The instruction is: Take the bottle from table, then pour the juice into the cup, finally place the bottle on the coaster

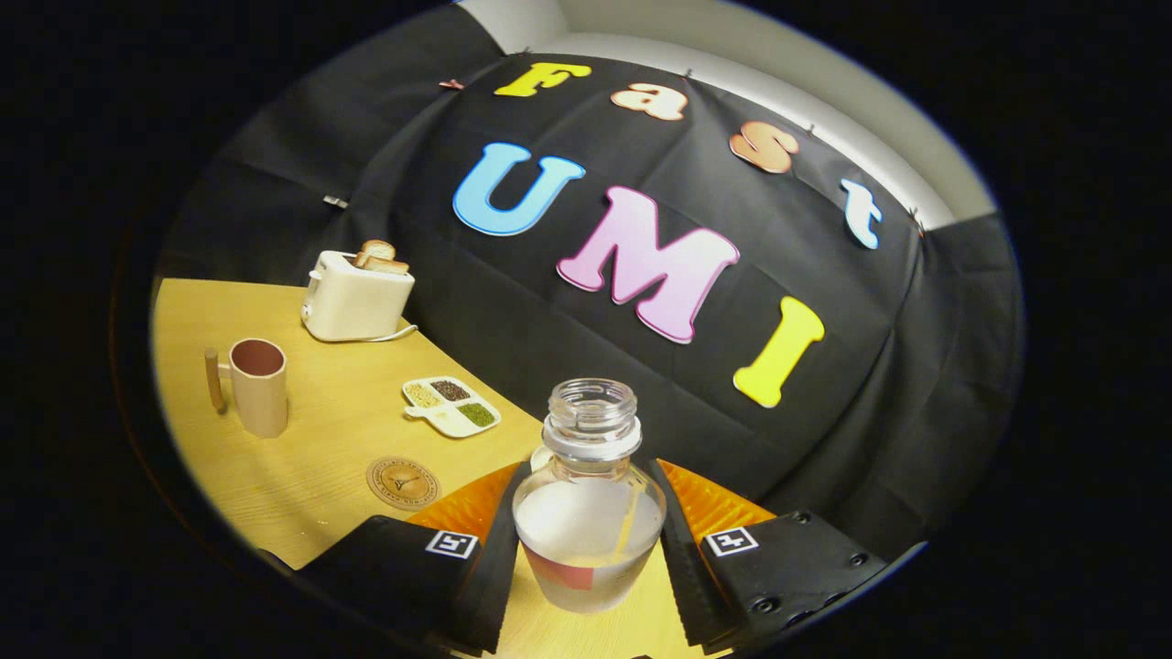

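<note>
A clear glass bottle (589, 499) with an open neck and pale liquid inside sits between my fingers, and my gripper (586, 540) is shut on its round body. The view is tilted and the bottle appears lifted off the wooden table (330, 439). A beige cup (257, 386) with a wooden handle stands upright well beyond my left finger, open side up. A round brown coaster (403, 482) lies flat on the table just ahead of my left finger, between the cup and the bottle.
A cream toaster (356, 295) with bread slices stands at the back of the table against the black cloth wall. A white divided dish (451, 405) of seeds lies between the toaster and the coaster.
</note>
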`<state>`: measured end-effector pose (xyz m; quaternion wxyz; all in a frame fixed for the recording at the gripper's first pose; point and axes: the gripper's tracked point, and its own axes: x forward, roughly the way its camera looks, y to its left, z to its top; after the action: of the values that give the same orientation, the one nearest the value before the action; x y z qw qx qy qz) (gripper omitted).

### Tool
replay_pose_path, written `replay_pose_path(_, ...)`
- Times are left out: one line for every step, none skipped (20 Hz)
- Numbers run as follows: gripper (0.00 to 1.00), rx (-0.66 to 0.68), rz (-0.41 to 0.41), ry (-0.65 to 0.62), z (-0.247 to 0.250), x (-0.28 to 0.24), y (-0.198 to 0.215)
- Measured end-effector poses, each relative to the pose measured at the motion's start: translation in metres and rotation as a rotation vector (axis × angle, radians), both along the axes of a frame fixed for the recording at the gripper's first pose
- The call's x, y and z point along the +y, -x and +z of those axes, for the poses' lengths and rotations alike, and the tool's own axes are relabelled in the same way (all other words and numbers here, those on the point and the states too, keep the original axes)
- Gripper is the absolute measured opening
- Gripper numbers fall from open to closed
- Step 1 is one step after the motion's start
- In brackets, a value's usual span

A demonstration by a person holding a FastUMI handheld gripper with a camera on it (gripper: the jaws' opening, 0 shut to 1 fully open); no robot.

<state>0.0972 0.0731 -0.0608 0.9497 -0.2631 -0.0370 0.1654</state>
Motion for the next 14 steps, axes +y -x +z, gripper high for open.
replay_pose_path(0.74,-0.02,0.018,0.032,0.007,0.015,0.002)
replay_pose_path(0.74,-0.036,0.038,0.065,0.013,0.032,0.005)
replay_pose_path(0.74,-0.052,0.052,0.096,0.018,0.048,0.008)
replay_pose_path(0.75,-0.068,0.064,0.127,0.022,0.062,0.011)
replay_pose_path(0.74,-0.082,0.074,0.156,0.025,0.077,0.014)
replay_pose_path(0.74,-0.094,0.076,0.182,0.028,0.09,0.016)
replay_pose_path(0.74,-0.103,0.079,0.204,0.031,0.101,0.017)
replay_pose_path(0.74,-0.115,0.079,0.227,0.031,0.113,0.018)
replay_pose_path(0.74,-0.126,0.079,0.253,0.031,0.124,0.02)
replay_pose_path(0.74,-0.138,0.08,0.283,0.03,0.136,0.022)
replay_pose_path(0.74,-0.149,0.085,0.319,0.026,0.146,0.023)
replay_pose_path(0.74,-0.159,0.092,0.354,0.022,0.156,0.025)
replay_pose_path(0.74,-0.17,0.102,0.39,0.017,0.167,0.026)
replay_pose_path(0.74,-0.185,0.114,0.423,0.013,0.177,0.028)
